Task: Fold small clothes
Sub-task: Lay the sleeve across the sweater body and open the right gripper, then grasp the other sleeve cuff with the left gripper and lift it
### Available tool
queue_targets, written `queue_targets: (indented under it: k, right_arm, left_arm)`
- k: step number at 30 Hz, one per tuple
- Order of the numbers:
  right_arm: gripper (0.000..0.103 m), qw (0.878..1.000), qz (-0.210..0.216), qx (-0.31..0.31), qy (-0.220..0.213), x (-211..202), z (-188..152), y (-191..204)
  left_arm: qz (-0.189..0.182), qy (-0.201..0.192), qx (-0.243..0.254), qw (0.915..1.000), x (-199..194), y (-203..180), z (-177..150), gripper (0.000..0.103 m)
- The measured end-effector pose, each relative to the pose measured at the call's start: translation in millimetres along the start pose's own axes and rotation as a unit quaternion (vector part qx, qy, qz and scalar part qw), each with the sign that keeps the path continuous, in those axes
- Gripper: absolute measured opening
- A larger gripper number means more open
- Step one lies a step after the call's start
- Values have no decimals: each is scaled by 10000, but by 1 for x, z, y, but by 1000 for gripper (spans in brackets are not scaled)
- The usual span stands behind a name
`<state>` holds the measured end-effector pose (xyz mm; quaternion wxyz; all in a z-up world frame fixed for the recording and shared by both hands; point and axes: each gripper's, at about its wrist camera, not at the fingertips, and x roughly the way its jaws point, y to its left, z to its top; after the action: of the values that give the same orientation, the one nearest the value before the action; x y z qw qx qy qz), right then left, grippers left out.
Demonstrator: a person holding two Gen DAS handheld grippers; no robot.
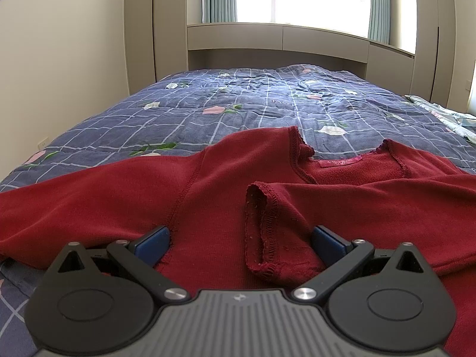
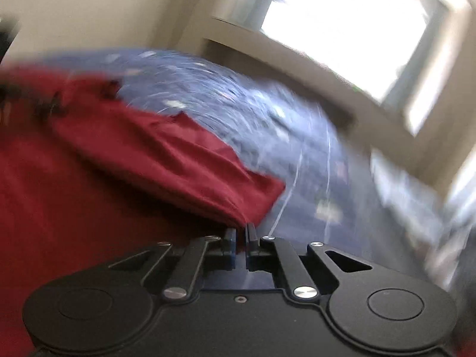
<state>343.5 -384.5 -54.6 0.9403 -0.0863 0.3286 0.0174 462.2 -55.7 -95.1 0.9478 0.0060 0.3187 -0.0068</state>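
A dark red knit top [image 1: 214, 178] lies spread on the bed, neckline and pink label [image 1: 340, 163] facing away from me. One sleeve is folded across the body, with its hemmed cuff [image 1: 261, 226] between my left gripper's fingers. The left gripper [image 1: 241, 232] is open, its blue pads [image 1: 153, 242] wide apart and low over the fabric. In the blurred right wrist view, the right gripper [image 2: 241, 230] is shut, and a fold of the red top [image 2: 166, 160] runs down into its fingertips.
A navy checked quilt with flowers [image 1: 253, 104] covers the bed. Beige cabinets and a window ledge [image 1: 267, 35] stand behind it. A pale blue cloth [image 1: 455, 119] lies at the bed's right edge. A wall runs along the left.
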Motion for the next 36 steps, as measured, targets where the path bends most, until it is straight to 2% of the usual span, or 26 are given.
queue_targets:
  k: [1,2,3,5,8,11,15,18,19,21,22,23,26,29,31,32,33,35,36]
  right_arm:
    - [4,9985,77,527,148,1,1,-6]
    - [4,9973,49,719,167,2,0,-7]
    - [4,9973,-78,715,151,4,-2,-6]
    - [4,9985,-459,296,98,11,-7,3]
    - [5,9981,-576,106,172,20,-12,8]
    - [14,9978,-634,-20,191,19,-13,12]
    - [42,9985,-407,275,245,4,-16,3]
    - [79,9990,-303,314,135,-14,-17,3]
    - [87,9991,-282,301,69,-21,-17,5]
    - [93,9994,-195,276,-33,-32,-16,11]
    - [99,9995,-123,272,-92,-37,-16,15]
    - [102,9995,-25,274,-174,-42,-14,20]
    - [102,9987,312,210,-353,-54,-9,39]
    - [102,9975,583,140,-383,-60,-5,61]
    - [102,9961,785,130,-369,-62,-4,74]
    - [102,9953,887,145,-362,-63,-5,81]
    - [102,9947,962,162,-339,-63,-6,88]
    - [102,9934,1101,179,-266,-62,-8,100]
    - [102,9932,1125,197,-224,-61,-9,106]
  left_arm:
    - [0,0,1,10000,0,0,0,103]
    - [0,-1,2,10000,0,0,0,103]
    - [-4,-1,2,10000,0,0,0,103]
    - [-8,0,5,10000,0,0,0,103]
    - [-7,0,2,10000,0,0,0,103]
    - [-13,4,-1,10000,0,0,0,103]
    - [-90,65,-93,9999,-5,5,5,103]
    - [9,265,-205,9994,-19,13,9,103]
    - [0,329,-281,9991,-25,17,9,103]
    - [-67,382,-483,9981,-43,32,7,103]
    - [-62,383,-545,9978,-50,40,6,103]
    - [-4,392,-610,9974,-59,50,5,103]
    - [382,485,-923,9938,-81,87,-1,103]
    - [907,616,-1615,9808,-96,142,-7,103]
    - [1265,664,-2216,9646,-103,184,-14,103]
    - [1410,734,-2562,9535,-105,205,-17,103]
    - [1507,783,-2998,9388,-107,228,-21,103]
    - [1481,712,-3713,9139,-109,264,-30,103]
    - [1404,605,-3971,9049,-111,279,-33,103]
